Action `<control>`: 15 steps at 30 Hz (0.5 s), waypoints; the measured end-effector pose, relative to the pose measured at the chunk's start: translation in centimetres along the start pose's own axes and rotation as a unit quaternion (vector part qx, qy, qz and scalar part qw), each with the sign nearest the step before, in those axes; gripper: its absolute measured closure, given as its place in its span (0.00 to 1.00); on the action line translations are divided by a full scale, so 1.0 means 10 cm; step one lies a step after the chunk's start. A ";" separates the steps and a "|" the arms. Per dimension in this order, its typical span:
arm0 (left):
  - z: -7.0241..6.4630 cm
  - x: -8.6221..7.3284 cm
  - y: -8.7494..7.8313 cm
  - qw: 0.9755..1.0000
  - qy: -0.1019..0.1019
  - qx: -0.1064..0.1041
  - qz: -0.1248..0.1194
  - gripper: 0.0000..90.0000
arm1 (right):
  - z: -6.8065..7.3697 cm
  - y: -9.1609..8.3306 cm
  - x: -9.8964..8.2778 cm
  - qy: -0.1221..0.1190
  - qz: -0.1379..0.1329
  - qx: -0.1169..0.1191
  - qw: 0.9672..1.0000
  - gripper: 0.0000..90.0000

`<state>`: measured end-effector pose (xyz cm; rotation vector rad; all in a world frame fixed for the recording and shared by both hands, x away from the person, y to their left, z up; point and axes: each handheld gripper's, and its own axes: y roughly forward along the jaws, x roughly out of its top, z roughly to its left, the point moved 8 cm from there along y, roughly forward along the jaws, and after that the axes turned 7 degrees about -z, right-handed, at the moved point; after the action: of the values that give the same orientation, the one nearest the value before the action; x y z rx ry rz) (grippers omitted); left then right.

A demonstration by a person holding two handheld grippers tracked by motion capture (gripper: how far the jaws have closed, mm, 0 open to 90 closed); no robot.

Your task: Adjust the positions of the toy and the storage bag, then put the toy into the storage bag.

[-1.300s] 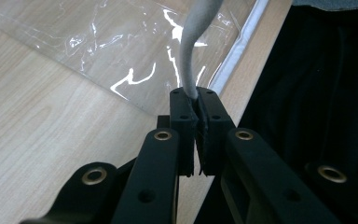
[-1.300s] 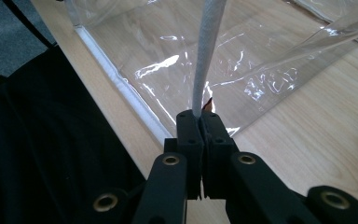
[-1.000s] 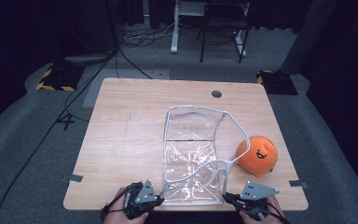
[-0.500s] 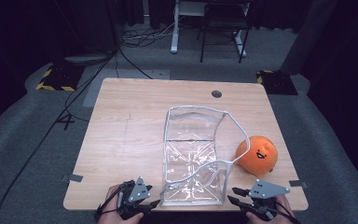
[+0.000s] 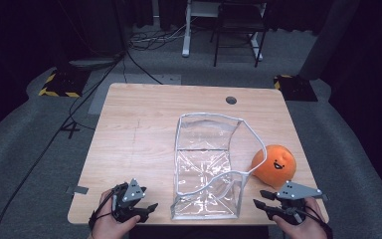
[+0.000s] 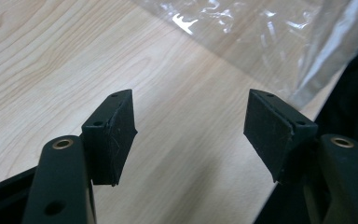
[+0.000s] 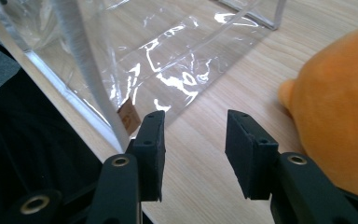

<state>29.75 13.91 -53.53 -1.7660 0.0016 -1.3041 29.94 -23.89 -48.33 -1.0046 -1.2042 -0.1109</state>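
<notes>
Clear bag (image 5: 206, 169) stands btwn both grippers; left gripper (image 5: 149, 208) and right gripper (image 5: 258, 205) just opening, empty (plush orange (image 5: 274, 165) nearer right).

No words, numbers or brand names can be read anywhere in the pictures. The only mark close to a sign is the printed smiling face, dark eyes and an open mouth, on the orange plush toy (image 5: 274, 165) at the table's right side. A small tan tag (image 7: 128, 116) sits at the lower edge of the clear plastic bag (image 5: 206, 164) in the right gripper view, but any print on it is too small to make out. Yellow-and-black hazard stripes mark the floor plate (image 5: 59, 84) off the table's far left corner; they carry no lettering
</notes>
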 end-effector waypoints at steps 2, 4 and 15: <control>0.08 -0.02 0.02 1.000 0.000 0.006 -0.001 0.37 | -0.04 -0.02 0.01 0.002 0.001 -0.003 1.000 0.64; 0.11 -0.03 0.02 1.000 0.000 0.007 -0.001 0.36 | -0.05 -0.03 0.02 0.002 0.001 -0.004 1.000 0.64; 0.40 -0.17 0.06 0.999 -0.018 0.025 0.011 0.34 | -0.27 -0.14 0.13 0.013 0.001 -0.020 1.000 0.62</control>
<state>32.32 16.98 -55.35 -1.7417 -0.0318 -1.2471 31.64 -26.07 -46.45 -1.0359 -1.1819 -0.1471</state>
